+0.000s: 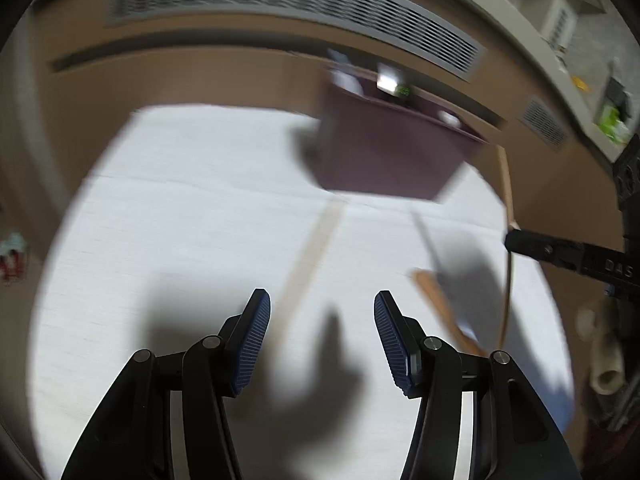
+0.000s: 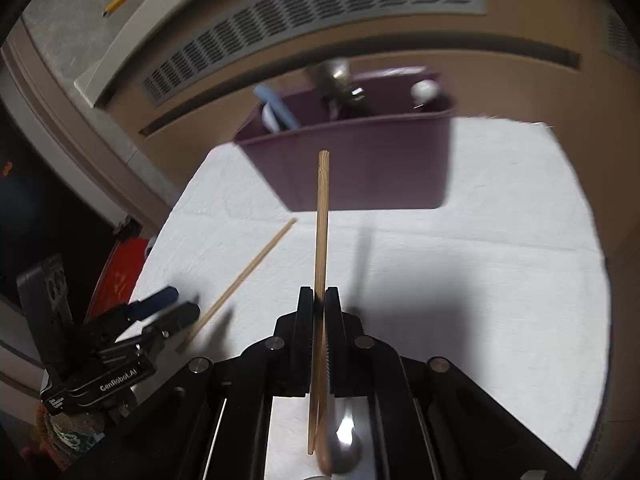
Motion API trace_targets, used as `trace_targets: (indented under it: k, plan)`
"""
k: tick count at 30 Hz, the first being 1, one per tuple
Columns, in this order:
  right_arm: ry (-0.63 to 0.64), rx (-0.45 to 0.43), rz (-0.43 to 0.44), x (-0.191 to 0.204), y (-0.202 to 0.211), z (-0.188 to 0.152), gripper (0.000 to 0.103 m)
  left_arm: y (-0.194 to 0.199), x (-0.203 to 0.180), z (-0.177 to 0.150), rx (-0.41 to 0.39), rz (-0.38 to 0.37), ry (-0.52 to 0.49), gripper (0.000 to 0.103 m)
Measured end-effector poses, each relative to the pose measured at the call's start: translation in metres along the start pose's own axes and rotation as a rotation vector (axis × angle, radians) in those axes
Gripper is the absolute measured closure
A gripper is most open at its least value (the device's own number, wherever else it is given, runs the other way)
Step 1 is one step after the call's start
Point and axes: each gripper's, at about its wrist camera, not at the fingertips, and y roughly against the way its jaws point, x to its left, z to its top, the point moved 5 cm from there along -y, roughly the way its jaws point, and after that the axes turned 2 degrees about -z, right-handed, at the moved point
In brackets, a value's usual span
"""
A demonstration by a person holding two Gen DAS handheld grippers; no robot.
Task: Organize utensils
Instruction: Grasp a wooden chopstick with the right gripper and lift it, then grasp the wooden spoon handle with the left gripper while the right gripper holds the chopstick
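Right tool [image 2: 319, 300] has its pads pressed together on a wooden chopstick [image 2: 322, 216], which stands up between the fingers and points toward the purple bin [image 2: 360, 168]; its tip shows in front of the bin's near wall. A second thin wooden stick runs beside it below the pads, down by the tool's body, and a shiny metal utensil [image 2: 344, 436] lies under the tool on the cloth. Left tool [image 1: 322, 320] is spread wide with nothing between its blue ribbed pads [image 1: 256, 340]; it hangs over the white cloth [image 1: 180, 200] that covers the bench. Just ahead of it another wooden chopstick [image 1: 310, 260] lies loose on the cloth, its far end close to the bin [image 1: 384, 152]. To its right lie a blurred wooden-handled utensil [image 1: 440, 304] and a thin dark one [image 1: 426, 236]. At the right edge of the left wrist view the right tool [image 1: 516, 240] shows with its chopstick [image 1: 507, 184] upright. The bin stands at the far side of the cloth, before a tan wall unit with a grey vent grille [image 2: 312, 20], and already holds a blue-handled item [image 2: 276, 108], a metal piece [image 2: 336, 76] and something white [image 2: 425, 90].
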Motion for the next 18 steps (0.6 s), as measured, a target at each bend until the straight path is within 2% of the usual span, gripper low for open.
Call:
trace_targets:
  k: [4, 6, 10, 14, 18]
  plan:
    - [-0.045, -0.035, -0.045, -0.028, 0.017, -0.013, 0.098, -0.026, -0.055, -0.011, 0.104, -0.113, -0.04, 0.048]
    - [-0.077, -0.043, -0.069, -0.044, 0.013, -0.016, 0.098, -0.038, -0.074, -0.014, 0.146, -0.129, -0.048, 0.049]
    - [-0.105, -0.08, -0.118, -0.075, 0.026, -0.031, 0.097, -0.057, -0.1, -0.019, 0.208, -0.077, -0.086, 0.052]
    - [-0.139, -0.081, -0.127, -0.094, 0.035, -0.04, 0.096, -0.06, -0.116, -0.024, 0.181, 0.008, -0.212, 0.052]
    - [-0.156, -0.073, -0.134, -0.101, 0.035, -0.044, 0.095, -0.056, -0.115, -0.037, 0.169, 0.047, -0.298, 0.052]
